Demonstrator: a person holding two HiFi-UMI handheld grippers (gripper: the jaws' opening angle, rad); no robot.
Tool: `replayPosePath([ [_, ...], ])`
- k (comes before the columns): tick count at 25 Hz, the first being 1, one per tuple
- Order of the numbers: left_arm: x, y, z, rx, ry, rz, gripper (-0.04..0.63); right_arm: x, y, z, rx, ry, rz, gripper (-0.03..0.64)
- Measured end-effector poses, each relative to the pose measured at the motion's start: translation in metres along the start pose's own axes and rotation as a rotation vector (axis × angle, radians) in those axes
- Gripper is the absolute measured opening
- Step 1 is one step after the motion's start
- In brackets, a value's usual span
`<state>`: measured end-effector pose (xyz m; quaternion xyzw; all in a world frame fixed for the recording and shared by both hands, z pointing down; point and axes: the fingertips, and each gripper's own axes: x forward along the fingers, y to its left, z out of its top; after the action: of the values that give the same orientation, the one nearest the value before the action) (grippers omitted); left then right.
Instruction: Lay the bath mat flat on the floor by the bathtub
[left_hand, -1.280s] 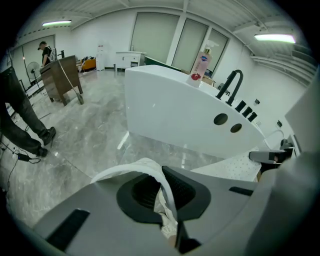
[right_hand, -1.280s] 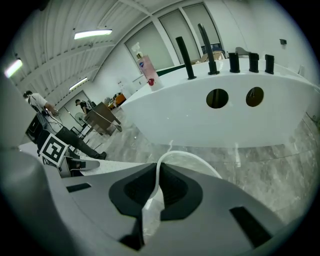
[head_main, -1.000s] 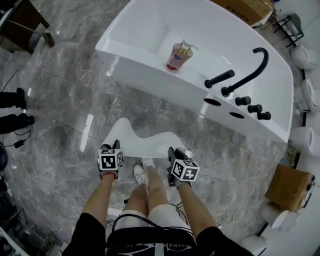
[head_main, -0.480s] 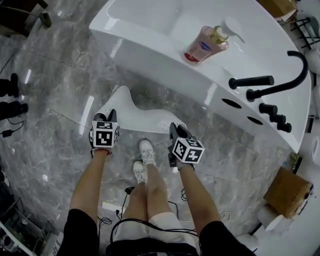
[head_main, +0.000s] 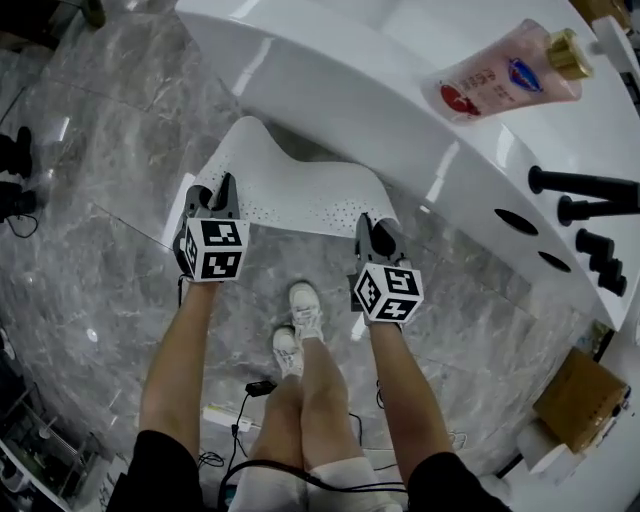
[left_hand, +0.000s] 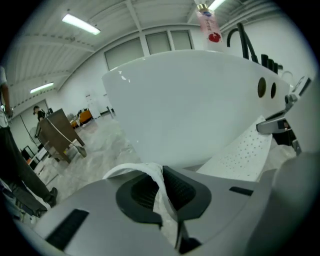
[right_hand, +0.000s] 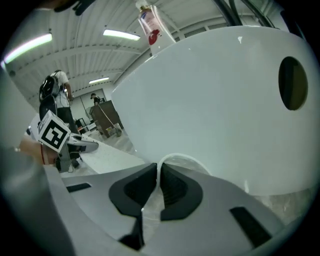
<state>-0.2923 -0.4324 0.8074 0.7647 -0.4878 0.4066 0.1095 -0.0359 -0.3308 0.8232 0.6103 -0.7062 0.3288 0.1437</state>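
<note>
The white perforated bath mat hangs stretched between both grippers, just above the grey marble floor beside the white bathtub. My left gripper is shut on the mat's near left corner; the mat's edge curls out between its pads. My right gripper is shut on the near right corner, with a fold of mat looping past the jaws. The mat's far edge rises against the tub wall.
A pink soap bottle lies on the tub rim, with black tap fittings at the right. The person's white shoes stand just behind the mat. A cardboard box sits at lower right; cables lie on the floor.
Both grippers have moved forward and down toward the tub with the mat held between them. The mat now spreads wider and lies closer to the tub wall.
</note>
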Motion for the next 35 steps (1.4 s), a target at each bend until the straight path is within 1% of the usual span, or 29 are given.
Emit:
replayPosePath([
  [2, 0.017, -0.007, -0.033, 0.017, 0.034, 0.025, 0.037, 0.011, -0.003, -0.034, -0.016, 0.029, -0.028, 0.034],
  [5, 0.037, -0.019, -0.095, -0.026, 0.126, 0.022, 0.037, 0.022, -0.007, -0.1, 0.045, 0.107, -0.053, 0.035],
  [6, 0.04, -0.024, -0.114, -0.026, 0.152, 0.015, 0.037, 0.023, -0.007, -0.123, 0.068, 0.141, -0.058, 0.035],
  [9, 0.042, -0.044, -0.161, 0.049, 0.218, -0.018, 0.04, 0.02, -0.008, -0.182, 0.13, 0.236, -0.074, 0.035],
  [10, 0.042, -0.05, -0.175, 0.063, 0.242, -0.029, 0.04, 0.019, -0.009, -0.198, 0.151, 0.259, -0.079, 0.035],
  [11, 0.042, -0.053, -0.189, 0.059, 0.268, -0.039, 0.046, 0.018, -0.011, -0.211, 0.169, 0.276, -0.082, 0.035],
  [13, 0.044, -0.053, -0.214, 0.006, 0.315, -0.048, 0.06, 0.018, -0.013, -0.23, 0.188, 0.3, -0.082, 0.035],
  [14, 0.045, -0.053, -0.224, -0.022, 0.333, -0.051, 0.064, 0.019, -0.014, -0.238, 0.19, 0.31, -0.081, 0.035],
  [16, 0.047, -0.056, -0.242, -0.047, 0.364, -0.06, 0.068, 0.021, -0.014, -0.249, 0.184, 0.321, -0.083, 0.035],
  [20, 0.053, -0.071, -0.262, -0.088, 0.411, -0.103, 0.071, 0.022, -0.02, -0.258, 0.162, 0.321, -0.135, 0.035],
  [22, 0.057, -0.08, -0.266, -0.079, 0.432, -0.129, 0.071, 0.022, -0.024, -0.262, 0.151, 0.324, -0.15, 0.035],
  [24, 0.06, -0.085, -0.274, -0.072, 0.469, -0.142, 0.071, 0.022, -0.028, -0.265, 0.137, 0.332, -0.154, 0.035],
  [26, 0.061, -0.086, -0.284, -0.085, 0.521, -0.136, 0.077, 0.02, -0.031, -0.271, 0.139, 0.344, -0.149, 0.035],
  [28, 0.061, -0.085, -0.294, -0.088, 0.575, -0.114, 0.109, 0.02, -0.031, -0.278, 0.132, 0.36, -0.137, 0.035],
  [30, 0.061, -0.084, -0.299, -0.094, 0.61, -0.096, 0.13, 0.021, -0.029, -0.281, 0.122, 0.372, -0.124, 0.035],
  [32, 0.06, -0.082, -0.304, -0.122, 0.63, -0.083, 0.163, 0.022, -0.028, -0.282, 0.127, 0.38, -0.112, 0.035],
  [33, 0.058, -0.08, -0.305, -0.114, 0.631, -0.075, 0.183, 0.022, -0.028, -0.282, 0.133, 0.383, -0.107, 0.035],
  [34, 0.057, -0.079, -0.303, -0.065, 0.623, -0.064, 0.187, 0.022, -0.028, -0.284, 0.141, 0.387, -0.105, 0.035],
  [35, 0.055, -0.08, -0.298, 0.03, 0.604, -0.052, 0.186, 0.022, -0.029, -0.285, 0.15, 0.393, -0.104, 0.035],
])
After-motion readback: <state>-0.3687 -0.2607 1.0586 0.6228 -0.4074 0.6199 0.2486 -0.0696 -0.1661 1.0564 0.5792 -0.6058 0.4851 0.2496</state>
